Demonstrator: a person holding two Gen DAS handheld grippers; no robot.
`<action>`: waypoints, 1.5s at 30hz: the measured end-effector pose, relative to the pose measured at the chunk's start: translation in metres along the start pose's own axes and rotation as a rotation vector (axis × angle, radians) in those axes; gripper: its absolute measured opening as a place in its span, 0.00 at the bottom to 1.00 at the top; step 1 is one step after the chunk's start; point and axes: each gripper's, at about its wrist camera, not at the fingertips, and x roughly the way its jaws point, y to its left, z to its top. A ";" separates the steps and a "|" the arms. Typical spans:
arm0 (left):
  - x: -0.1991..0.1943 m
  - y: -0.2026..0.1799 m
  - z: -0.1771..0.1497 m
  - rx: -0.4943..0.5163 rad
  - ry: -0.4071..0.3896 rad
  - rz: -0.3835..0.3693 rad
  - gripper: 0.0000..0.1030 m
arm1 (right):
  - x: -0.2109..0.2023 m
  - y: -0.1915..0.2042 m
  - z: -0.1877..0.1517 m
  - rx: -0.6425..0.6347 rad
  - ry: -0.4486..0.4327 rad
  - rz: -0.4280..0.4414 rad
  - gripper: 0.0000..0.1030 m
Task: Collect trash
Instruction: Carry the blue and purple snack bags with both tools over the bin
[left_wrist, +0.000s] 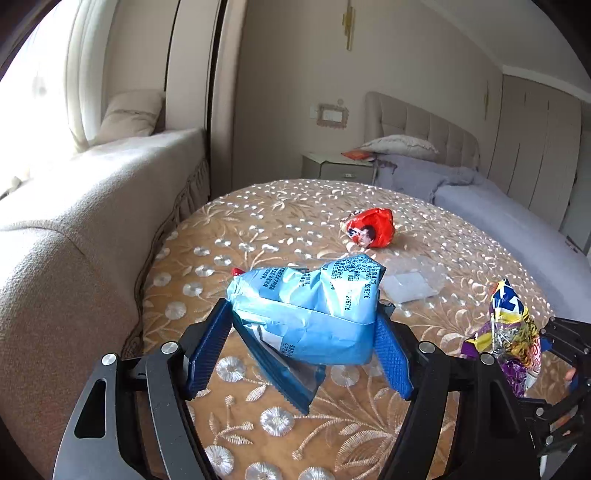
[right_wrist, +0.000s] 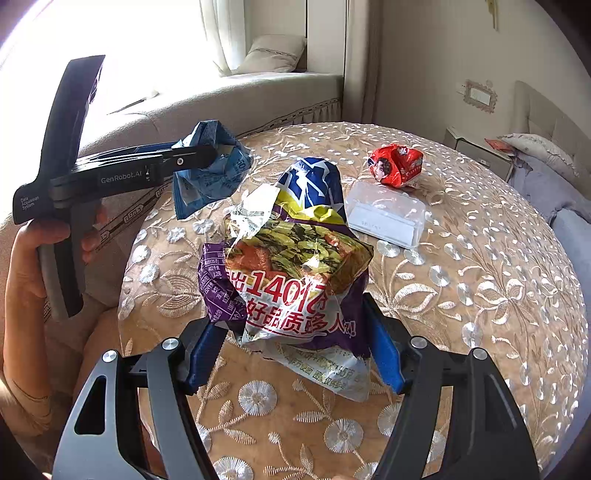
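My left gripper (left_wrist: 301, 317) is shut on a crumpled light-blue wrapper (left_wrist: 306, 310) and holds it above the round table; the wrapper shows from the side in the right wrist view (right_wrist: 214, 166). My right gripper (right_wrist: 293, 328) is shut on a purple and yellow noodle bag (right_wrist: 295, 266), also seen at the right edge of the left wrist view (left_wrist: 509, 332). A red crumpled wrapper (left_wrist: 369, 227) lies on the far part of the table (right_wrist: 397, 166). A clear plastic box (right_wrist: 386, 214) lies in front of it (left_wrist: 410, 282).
The round table wears a beige embroidered cloth (right_wrist: 498, 288). A cushioned window seat (left_wrist: 74, 206) runs along the left. A bed (left_wrist: 480, 199) and a nightstand (left_wrist: 338, 168) stand beyond the table.
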 end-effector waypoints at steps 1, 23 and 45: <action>-0.007 -0.008 -0.002 0.015 -0.007 -0.010 0.70 | -0.007 -0.002 -0.005 0.007 -0.004 -0.008 0.69; -0.062 -0.275 -0.076 0.447 0.055 -0.571 0.71 | -0.180 -0.070 -0.197 0.246 0.001 -0.330 0.71; 0.011 -0.487 -0.248 0.987 0.366 -0.935 0.71 | -0.211 -0.157 -0.409 0.673 0.196 -0.393 0.69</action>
